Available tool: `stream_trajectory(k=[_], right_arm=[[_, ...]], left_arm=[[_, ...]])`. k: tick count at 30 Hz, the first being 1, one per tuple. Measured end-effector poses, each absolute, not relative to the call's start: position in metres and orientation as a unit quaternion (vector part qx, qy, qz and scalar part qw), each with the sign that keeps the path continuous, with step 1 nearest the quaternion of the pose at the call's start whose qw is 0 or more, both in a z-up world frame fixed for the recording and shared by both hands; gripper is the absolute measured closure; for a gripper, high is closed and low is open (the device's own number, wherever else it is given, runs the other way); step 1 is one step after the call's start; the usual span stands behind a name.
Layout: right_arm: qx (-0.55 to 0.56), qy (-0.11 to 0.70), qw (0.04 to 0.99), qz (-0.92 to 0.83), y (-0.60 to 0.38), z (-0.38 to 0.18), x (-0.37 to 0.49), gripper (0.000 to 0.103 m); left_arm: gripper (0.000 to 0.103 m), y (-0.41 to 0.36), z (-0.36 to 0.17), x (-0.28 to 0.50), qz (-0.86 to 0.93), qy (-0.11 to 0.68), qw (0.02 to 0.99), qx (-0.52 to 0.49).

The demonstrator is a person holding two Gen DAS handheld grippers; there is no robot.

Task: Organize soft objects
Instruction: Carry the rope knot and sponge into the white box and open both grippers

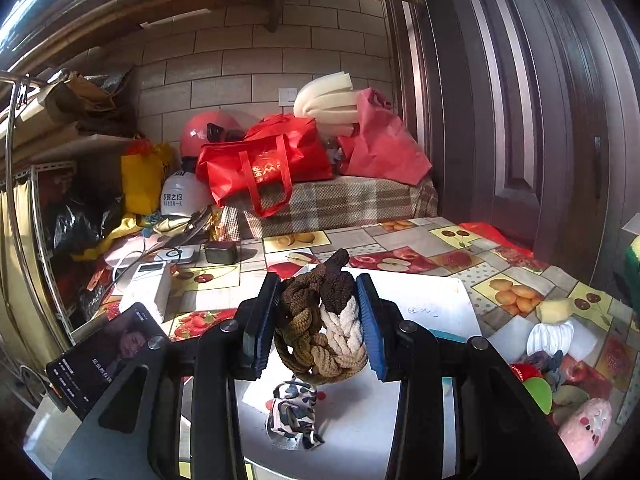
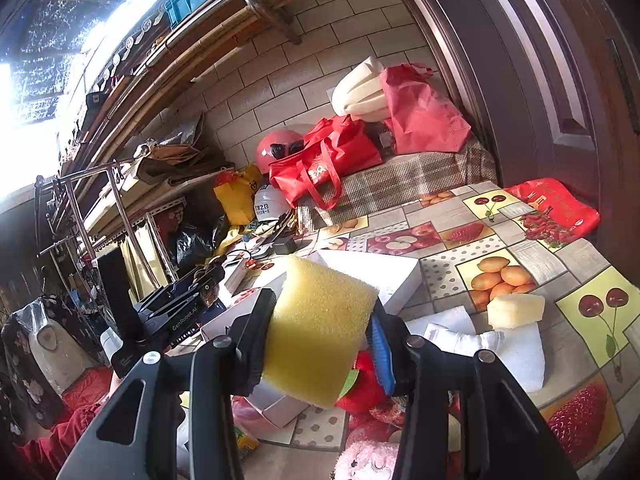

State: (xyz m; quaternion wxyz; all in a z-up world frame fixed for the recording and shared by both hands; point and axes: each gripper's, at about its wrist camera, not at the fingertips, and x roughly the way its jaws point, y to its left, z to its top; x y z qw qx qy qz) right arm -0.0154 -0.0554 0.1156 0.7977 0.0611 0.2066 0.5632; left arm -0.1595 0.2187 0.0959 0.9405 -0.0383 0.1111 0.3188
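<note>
Left gripper (image 1: 318, 322) pinched a braided rope knot (image 1: 320, 320) above the white box (image 1: 420, 300). Right gripper (image 2: 320, 332) clamped a yellow sponge (image 2: 316, 328) over the fruit-print tablecloth (image 2: 500, 240).

- Two black two-finger grippers: left gripper (image 1: 318, 320), right gripper (image 2: 322, 332).
- One braided brown-and-cream rope ring (image 1: 320, 320).
- One yellow foam sponge block (image 2: 316, 328).
- Two helmets: pink (image 1: 200, 132), white (image 1: 180, 196).
- One pale foam chunk (image 2: 516, 310), right of frame.
</note>
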Motion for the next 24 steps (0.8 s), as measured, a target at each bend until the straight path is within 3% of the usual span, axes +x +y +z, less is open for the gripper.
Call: stream_trajectory(k=[24], right_arm=[[-0.005,0.236,0.803,0.547,0.065,0.121,0.006,0.058]], left_arm=[[0.065,0.260,0.080,-0.173,0.246,0.089,0.949,-0.178]])
